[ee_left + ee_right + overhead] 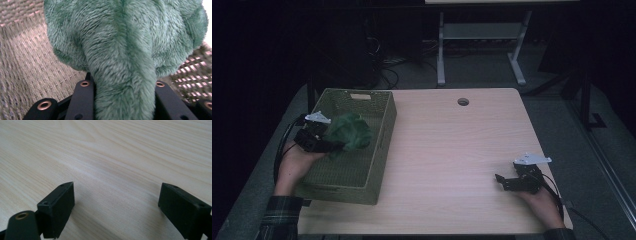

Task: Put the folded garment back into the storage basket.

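L gripper (pixel 328 145) clamps fuzzy green plush (pixel 349 131) over woven basket (pixel 382 135); R gripper (pixel 501 181) agape.

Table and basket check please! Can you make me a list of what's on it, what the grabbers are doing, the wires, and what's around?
Surface: pale wooden table with a round hole.
Job's things: green plush toy held over the woven basket.
Clutter: nothing seen.
Grippers: left gripper shut on the plush toy; right gripper open, low over bare wood.
Cables: black cable trails from left gripper.
Surroundings: dark room, white-legged stand behind.
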Tool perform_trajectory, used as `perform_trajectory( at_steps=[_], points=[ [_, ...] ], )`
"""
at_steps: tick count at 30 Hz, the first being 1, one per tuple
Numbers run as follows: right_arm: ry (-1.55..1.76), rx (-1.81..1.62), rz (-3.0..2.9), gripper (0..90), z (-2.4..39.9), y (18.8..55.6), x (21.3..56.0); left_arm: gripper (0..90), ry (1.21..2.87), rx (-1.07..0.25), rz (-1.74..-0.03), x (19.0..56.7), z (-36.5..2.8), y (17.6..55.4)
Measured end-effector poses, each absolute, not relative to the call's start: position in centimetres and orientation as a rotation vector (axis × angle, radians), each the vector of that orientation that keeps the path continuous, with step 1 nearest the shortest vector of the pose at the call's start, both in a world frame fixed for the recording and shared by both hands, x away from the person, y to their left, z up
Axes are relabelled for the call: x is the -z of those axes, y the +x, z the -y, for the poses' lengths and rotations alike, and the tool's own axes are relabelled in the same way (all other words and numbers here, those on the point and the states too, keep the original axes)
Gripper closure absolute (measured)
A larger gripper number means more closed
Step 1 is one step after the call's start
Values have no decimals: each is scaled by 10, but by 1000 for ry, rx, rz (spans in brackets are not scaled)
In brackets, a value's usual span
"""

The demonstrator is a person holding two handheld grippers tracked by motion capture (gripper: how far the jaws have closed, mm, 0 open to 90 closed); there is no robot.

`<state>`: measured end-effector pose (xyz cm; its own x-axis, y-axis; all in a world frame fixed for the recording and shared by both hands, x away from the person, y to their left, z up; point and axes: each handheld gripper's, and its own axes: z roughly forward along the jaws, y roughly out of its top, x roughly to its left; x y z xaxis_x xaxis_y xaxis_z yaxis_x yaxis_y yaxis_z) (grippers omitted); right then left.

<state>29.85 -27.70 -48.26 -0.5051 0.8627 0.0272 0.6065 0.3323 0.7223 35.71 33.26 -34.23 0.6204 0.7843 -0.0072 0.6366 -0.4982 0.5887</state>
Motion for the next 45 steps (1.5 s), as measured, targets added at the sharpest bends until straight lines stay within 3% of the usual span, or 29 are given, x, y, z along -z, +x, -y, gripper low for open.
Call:
perform_trajectory(
  at_steps=[27,35,39,40,42,45],
  points=[
    [1303,-978,-2240,131,277,298,483,669,2434,-268,-1160,404,-325,372],
    [1301,-979,-2241,131,277,298,483,608,2466,-208,-1218,413,-327,376],
    [1300,-979,-2241,131,277,298,483,445,2464,-183,-1239,416,-329,378],
    [1301,-979,-2241,131,277,298,483,362,2459,-193,-1247,416,-330,379],
    [1301,-979,-2241,131,277,298,483,325,2457,-202,-1245,416,-330,378],
    [1301,-979,-2241,131,277,298,483,195,2453,-239,-1249,416,-331,378]
  ],
)
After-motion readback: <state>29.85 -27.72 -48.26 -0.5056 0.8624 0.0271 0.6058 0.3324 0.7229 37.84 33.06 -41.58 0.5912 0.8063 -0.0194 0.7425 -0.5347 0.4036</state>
